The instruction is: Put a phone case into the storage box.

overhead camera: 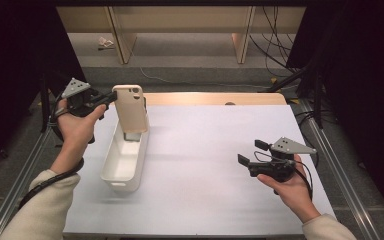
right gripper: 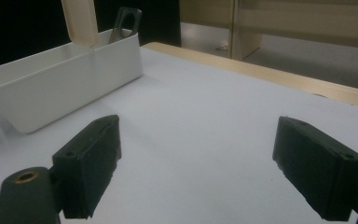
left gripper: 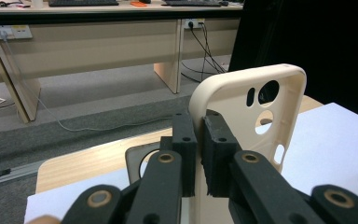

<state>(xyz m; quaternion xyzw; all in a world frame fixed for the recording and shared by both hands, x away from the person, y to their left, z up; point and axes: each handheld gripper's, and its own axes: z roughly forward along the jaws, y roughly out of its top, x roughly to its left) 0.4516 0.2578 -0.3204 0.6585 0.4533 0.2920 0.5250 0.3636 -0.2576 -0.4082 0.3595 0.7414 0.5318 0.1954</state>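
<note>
- My left tongs (overhead camera: 111, 96) clamp the beige phone case (overhead camera: 129, 107) upright over the white bin's (overhead camera: 125, 159) far end, near the counter's (overhead camera: 215, 170) far left corner.
- A dark case (right gripper: 125, 22) already leans inside; I judge the lowering remains.
- My right tongs (overhead camera: 251, 154) hover open and empty near the right edge.

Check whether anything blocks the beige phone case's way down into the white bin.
Partly. The left gripper holds the beige phone case upright over the far end of the white bin, where a dark phone case already leans against the end wall. The rest of the bin looks free.
</note>
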